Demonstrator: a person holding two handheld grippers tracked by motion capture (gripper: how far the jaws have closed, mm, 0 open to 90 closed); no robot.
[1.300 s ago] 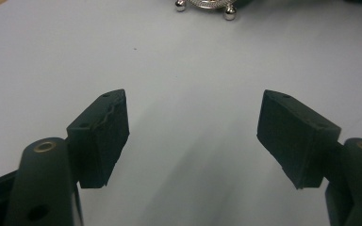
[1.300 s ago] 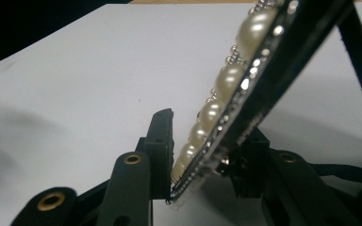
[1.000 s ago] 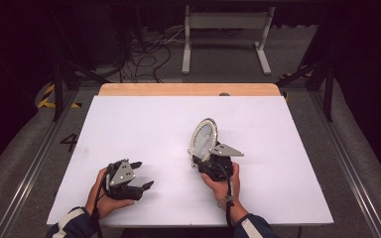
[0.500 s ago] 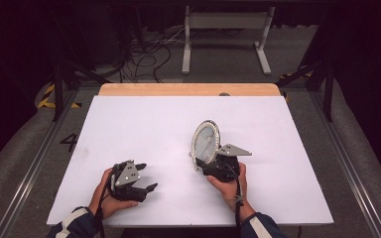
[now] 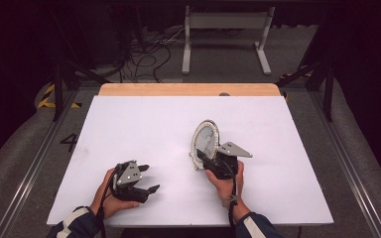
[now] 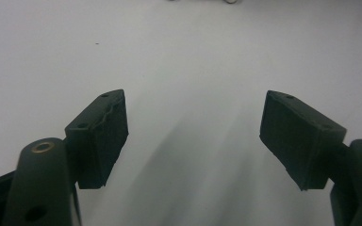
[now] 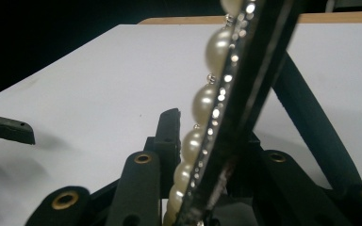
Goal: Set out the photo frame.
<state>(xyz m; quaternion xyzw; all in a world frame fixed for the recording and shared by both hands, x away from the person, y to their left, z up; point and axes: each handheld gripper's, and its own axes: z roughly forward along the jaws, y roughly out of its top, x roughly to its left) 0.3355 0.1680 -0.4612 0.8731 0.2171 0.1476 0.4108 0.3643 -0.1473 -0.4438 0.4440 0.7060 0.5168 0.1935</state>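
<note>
Low in the frame I hold 2 grippers: my left gripper [image 5: 148, 179], lower left, gapes wide over the bare white table [image 5: 144, 124], while my right gripper [image 5: 204, 157], right of center, has just been closing and clamps the lower rim of 1 oval mirror [image 5: 206, 138]. The mirror stands upright mid-table. My right gripper view adds its pearl edging [image 7: 207, 101], which the high view blurs.

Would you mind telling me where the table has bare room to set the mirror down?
The white table is bare across its far half up to the wooden edge, and along its right side. It is crowded only near the front, around the left gripper and the right gripper clamping the pearl-rimmed mirror.
</note>
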